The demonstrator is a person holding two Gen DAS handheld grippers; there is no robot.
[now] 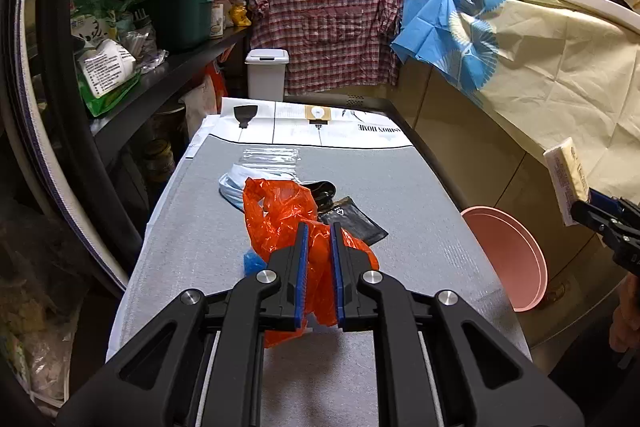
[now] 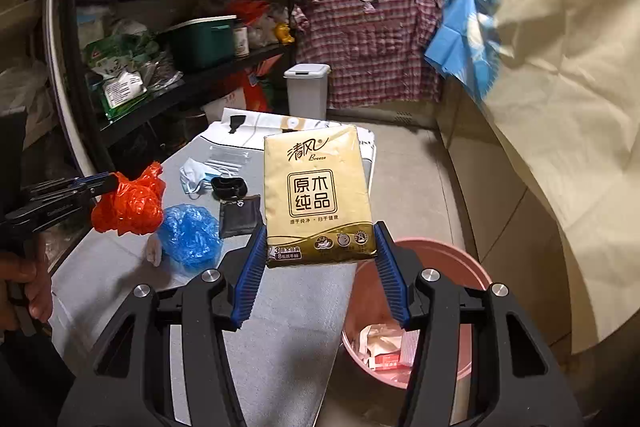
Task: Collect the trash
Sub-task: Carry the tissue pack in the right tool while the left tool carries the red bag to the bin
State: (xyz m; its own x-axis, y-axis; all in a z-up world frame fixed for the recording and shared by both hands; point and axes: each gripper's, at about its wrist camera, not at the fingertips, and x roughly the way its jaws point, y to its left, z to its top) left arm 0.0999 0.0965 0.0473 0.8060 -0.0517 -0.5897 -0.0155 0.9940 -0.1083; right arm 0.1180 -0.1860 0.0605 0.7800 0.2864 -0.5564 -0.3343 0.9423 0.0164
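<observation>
My left gripper (image 1: 319, 227) is shut on an orange plastic bag (image 1: 280, 215) and holds it just above the grey table (image 1: 420, 195); the bag also shows in the right wrist view (image 2: 130, 201). My right gripper (image 2: 320, 227) is shut on a gold tissue pack (image 2: 316, 191), held up near the table's right edge over the pink bin (image 2: 440, 263). The pack also shows at the right in the left wrist view (image 1: 566, 179). On the table lie a blue plastic bag (image 2: 190, 231), a face mask (image 2: 194, 173), a black pouch (image 2: 240, 215) and a clear wrapper (image 2: 228, 159).
The pink bin (image 1: 508, 255) stands on the floor right of the table and holds paper scraps (image 2: 384, 347). A white lidded bin (image 1: 266, 75) stands beyond the table. Black shelves (image 1: 168, 67) full of goods run along the left. Cloth-draped counters (image 1: 540, 67) lie right.
</observation>
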